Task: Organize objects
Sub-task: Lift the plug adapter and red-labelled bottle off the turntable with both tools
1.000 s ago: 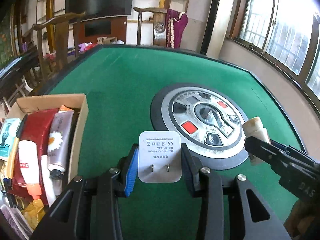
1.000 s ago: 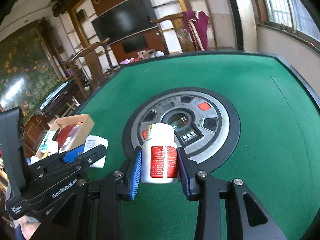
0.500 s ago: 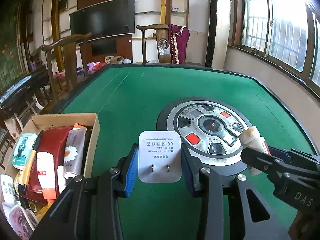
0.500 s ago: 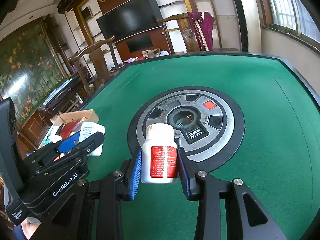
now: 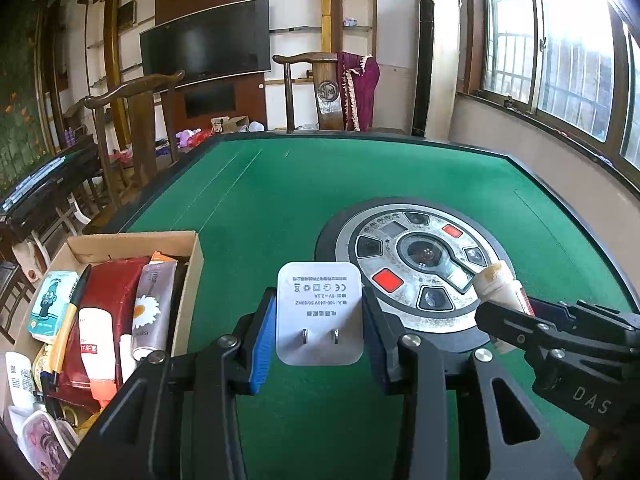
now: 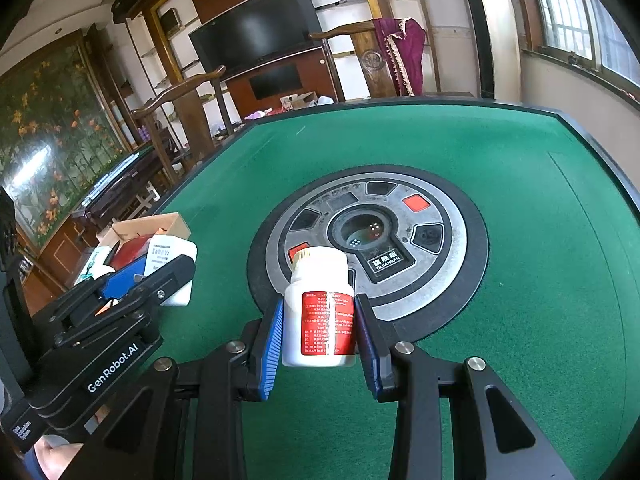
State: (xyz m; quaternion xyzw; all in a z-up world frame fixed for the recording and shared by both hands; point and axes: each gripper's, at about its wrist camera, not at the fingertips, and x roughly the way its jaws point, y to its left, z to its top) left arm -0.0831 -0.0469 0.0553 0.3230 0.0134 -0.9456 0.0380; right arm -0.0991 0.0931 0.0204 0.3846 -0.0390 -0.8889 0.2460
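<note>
My left gripper [image 5: 320, 334] clamps the flat white plug-in charger [image 5: 319, 312]; my right gripper [image 6: 320, 334] clamps the white, red-labelled pill bottle [image 6: 320, 312]. The crammed cardboard box [image 5: 192, 276] sits left of both; I fear either could snag its wall or slide off the heap.

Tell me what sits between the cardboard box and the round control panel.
In the left wrist view, only bare green felt separates the cardboard box from the round control panel; the held charger hangs nearer.

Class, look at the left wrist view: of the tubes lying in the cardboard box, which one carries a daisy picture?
The silver-grey tube against the box's right wall; the white tube beside it has only red print and an orange cap.
</note>
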